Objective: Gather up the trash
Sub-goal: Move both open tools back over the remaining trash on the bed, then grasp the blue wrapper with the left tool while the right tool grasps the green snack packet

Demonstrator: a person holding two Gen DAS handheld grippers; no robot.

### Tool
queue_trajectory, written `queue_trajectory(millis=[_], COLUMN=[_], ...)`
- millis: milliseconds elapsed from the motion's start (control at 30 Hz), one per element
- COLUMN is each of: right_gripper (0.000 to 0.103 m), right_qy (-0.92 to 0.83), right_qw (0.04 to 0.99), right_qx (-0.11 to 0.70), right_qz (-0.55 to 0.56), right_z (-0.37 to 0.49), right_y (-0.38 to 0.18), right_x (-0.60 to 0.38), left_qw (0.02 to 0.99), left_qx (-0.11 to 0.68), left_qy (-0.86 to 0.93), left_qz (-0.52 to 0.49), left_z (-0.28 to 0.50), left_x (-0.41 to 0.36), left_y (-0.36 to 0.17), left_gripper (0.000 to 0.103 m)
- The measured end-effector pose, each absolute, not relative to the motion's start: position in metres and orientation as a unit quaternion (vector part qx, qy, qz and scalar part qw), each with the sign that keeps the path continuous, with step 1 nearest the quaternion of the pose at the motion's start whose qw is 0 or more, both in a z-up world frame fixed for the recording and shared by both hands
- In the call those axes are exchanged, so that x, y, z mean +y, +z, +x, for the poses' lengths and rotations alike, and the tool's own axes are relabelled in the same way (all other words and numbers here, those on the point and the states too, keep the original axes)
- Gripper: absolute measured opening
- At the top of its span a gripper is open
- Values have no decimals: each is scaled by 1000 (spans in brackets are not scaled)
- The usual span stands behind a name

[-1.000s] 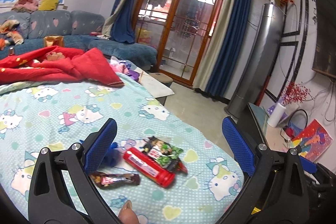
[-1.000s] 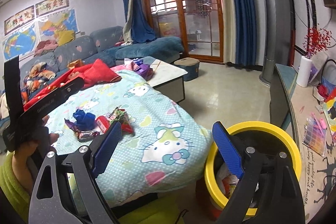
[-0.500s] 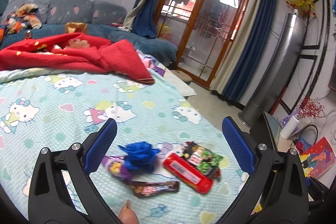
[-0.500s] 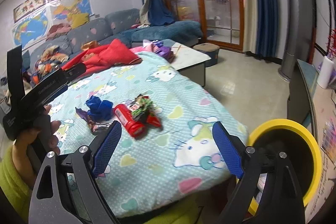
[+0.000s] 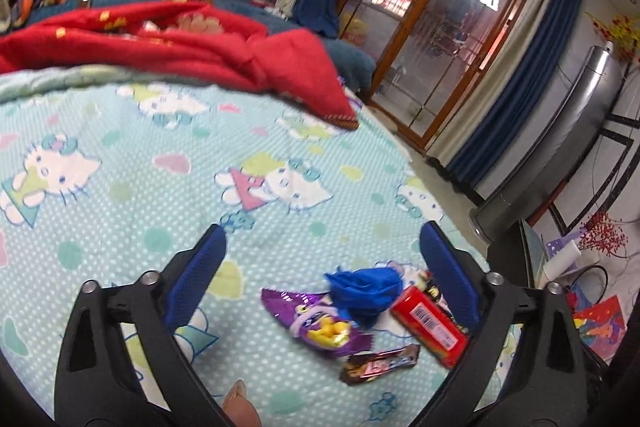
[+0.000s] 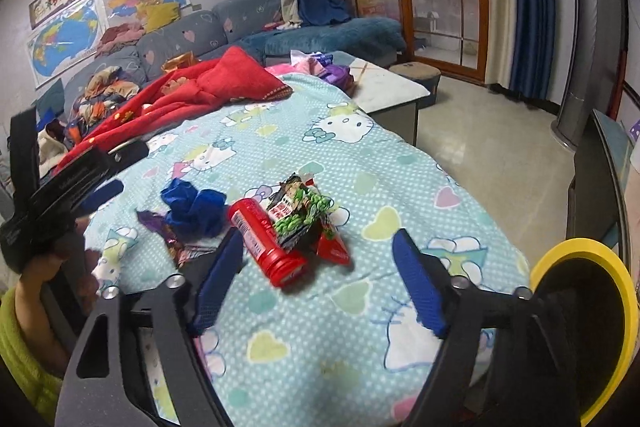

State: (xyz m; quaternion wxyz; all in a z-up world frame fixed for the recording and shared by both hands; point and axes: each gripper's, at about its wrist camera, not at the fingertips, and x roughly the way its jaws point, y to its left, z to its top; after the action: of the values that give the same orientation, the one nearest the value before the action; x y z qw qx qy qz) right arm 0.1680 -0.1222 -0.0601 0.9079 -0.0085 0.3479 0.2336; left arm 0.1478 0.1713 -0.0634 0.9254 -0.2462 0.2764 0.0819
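A small heap of trash lies on the Hello Kitty blanket near its corner: a red tube with a barcode label, a green-and-black snack wrapper leaning over it, a red wrapper beside that, a crumpled blue wad, a purple wrapper and a brown candy-bar wrapper. The left hand-held gripper hangs over the heap with its jaws wide apart and nothing between them; its right finger hides part of the tube and whatever lies behind it. The right hand-held gripper is likewise spread wide and empty, the tube's cap just ahead of it. Whether the blanket covers a bed or a table cannot be told. A red quilt is bunched at the far side, a grey sofa piled with clothes behind it, maps on the wall. A yellow-rimmed bin stands on the floor beside the blanket's corner, cut off by the frame edge; its contents are too dark to make out
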Motion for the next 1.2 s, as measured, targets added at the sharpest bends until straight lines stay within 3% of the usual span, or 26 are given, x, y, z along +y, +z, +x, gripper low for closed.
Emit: queue_trajectory(millis=[467,567,700,833,1000,1200], right_gripper=[45,34,12,7,6,6], right_qy=[236,245,256,266,270,264], right_qw=[886,883,884,886,888,892], right_qx=[398,400,390,380,371,364], right_qz=[15,12,5,5,21,53], right_z=[215,215,211,205,197,193], right_y=[-84,-85,-81,-75,-67,-54], right_x=[-103,-100,-100,-102,-113,-137], left_qw=[919,921,926,926,930,932], left_qx=[336,337,338,341,317,278], left_qy=[9,9,3,0,-12,-18], left_qz=[-208,-193,-171,-163,-187,-230], left_z=[165,165,166,167,161,150], left_x=[145,141,132,128,134,146], left_y=[-81,-81,-79,-79,-72,-56], left_gripper=[74,68,52,26,14,10])
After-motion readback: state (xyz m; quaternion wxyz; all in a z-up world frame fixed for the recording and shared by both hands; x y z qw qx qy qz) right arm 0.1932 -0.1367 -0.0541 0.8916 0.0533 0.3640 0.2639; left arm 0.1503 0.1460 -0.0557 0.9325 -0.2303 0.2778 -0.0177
